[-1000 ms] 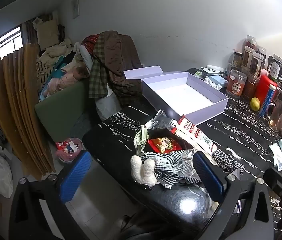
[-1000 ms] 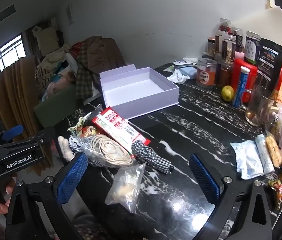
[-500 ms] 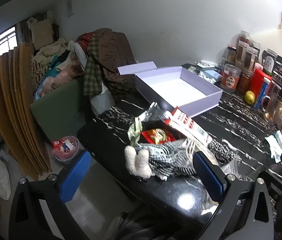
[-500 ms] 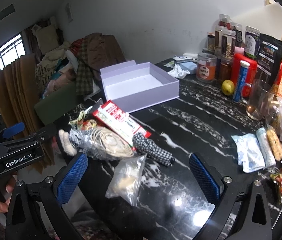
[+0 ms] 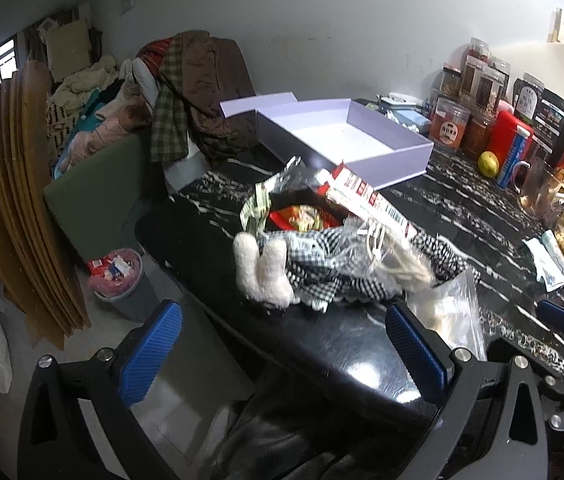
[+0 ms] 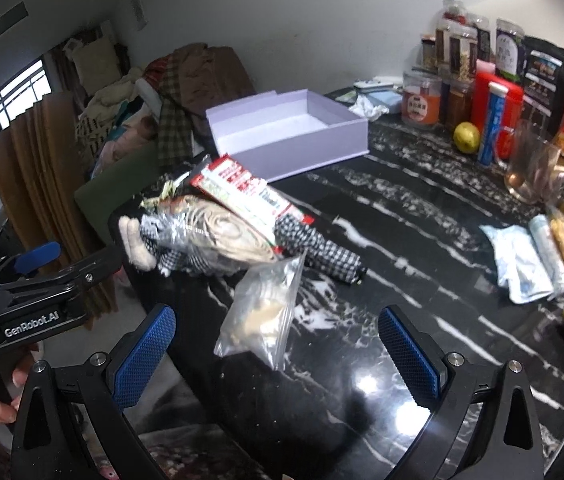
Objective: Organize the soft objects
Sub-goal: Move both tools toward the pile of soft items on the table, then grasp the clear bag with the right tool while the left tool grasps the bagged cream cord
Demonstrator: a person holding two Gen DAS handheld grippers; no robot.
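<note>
We start at the left of the left wrist view: our left gripper (image 5: 282, 354) hangs low in the frame with its blue-padded fingers spread wide and nothing between them, poised at the near edge of the black marble-patterned table (image 5: 462, 200). Just above it, centre frame, sits the pile we are after: a fuzzy white plush toy (image 5: 261, 268) lying against a crumpled black-and-white checked cloth (image 5: 322, 276), with a clear bag of coiled cream cord (image 5: 386, 252) on top and a red-and-white printed packet (image 5: 366, 196) leaning behind. Further up, the open lavender cardboard box (image 5: 346, 140) waits empty, well apart from the pile.

Over in the right wrist view, our right gripper (image 6: 277, 350) is likewise wide open and holds nothing; a clear zip bag with pale contents (image 6: 261, 312) lies just above the gap, lower centre.

We judge this the approach step, nothing yet picked. The next move calls for easing the left fingers forward around the plush toy and closing gently, watching that the checked cloth does not drag along, then carrying it up to the box.
</note>
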